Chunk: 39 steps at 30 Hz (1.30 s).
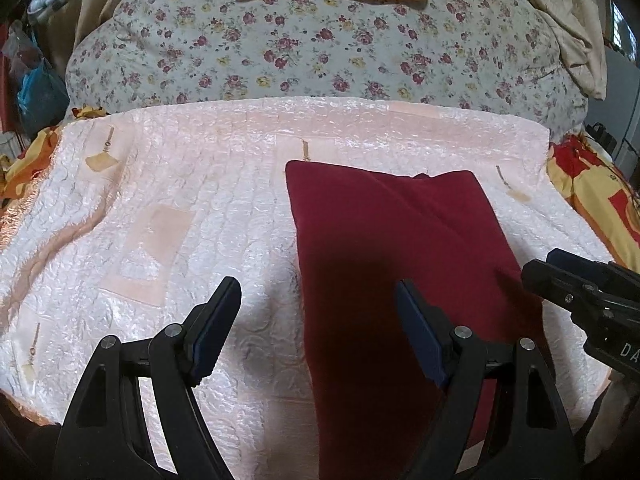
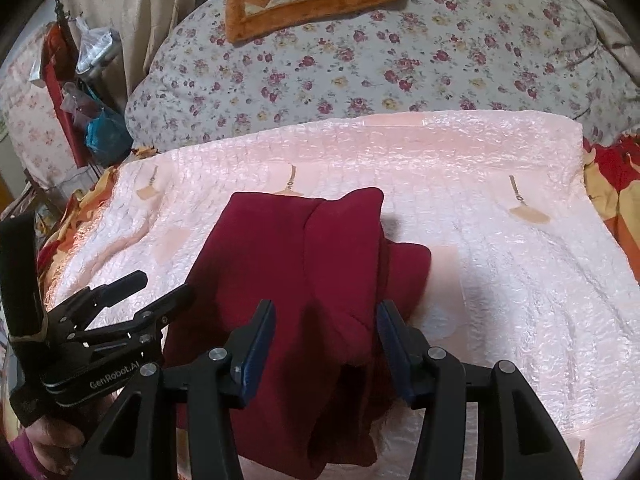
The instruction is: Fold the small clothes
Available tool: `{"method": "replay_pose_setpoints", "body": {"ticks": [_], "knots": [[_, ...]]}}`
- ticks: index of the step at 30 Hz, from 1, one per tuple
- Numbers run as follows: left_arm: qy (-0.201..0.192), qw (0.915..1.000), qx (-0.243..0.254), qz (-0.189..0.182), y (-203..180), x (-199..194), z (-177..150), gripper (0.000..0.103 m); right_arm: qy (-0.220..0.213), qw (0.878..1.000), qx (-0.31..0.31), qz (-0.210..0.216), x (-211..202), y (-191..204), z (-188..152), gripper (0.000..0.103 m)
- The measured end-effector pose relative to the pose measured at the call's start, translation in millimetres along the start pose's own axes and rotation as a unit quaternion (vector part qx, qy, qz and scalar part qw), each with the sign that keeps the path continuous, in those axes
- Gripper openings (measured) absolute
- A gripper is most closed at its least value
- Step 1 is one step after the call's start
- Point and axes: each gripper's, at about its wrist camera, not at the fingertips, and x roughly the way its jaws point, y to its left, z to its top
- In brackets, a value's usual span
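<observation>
two tools, both w/ fingers apart, gripping nothing. we see the left tool (image 1: pixel 318 326) over the maroon garment's (image 1: pixel 384 248) left edge; the right tool (image 2: pixel 326 346) sits above its folded middle. garment lies on the pink quilt (image 1: pixel 180 200) on the bed.

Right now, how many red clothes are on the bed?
1. The dark red garment lies partly folded on the pink quilt, in front of both open grippers. Nothing shows whether another is hidden beneath it.
</observation>
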Motion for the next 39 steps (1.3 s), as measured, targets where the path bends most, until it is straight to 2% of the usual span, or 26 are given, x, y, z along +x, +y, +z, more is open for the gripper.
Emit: {"method": "replay_pose_setpoints", "body": {"ticks": [15, 39], "knots": [[0.006, 0.9999, -0.009, -0.007, 5.4, 6.3, 0.4, 0.080, -0.004, 0.999, -0.014, -0.045, 10.2, 5.1, 2.3, 0.051], [0.013, 0.9997, -0.016, -0.014, 7.9, 11.6, 0.3, 0.080, 0.004, 0.999, -0.019, -0.050, 20.2, 9.1, 1.9, 0.051]]}}
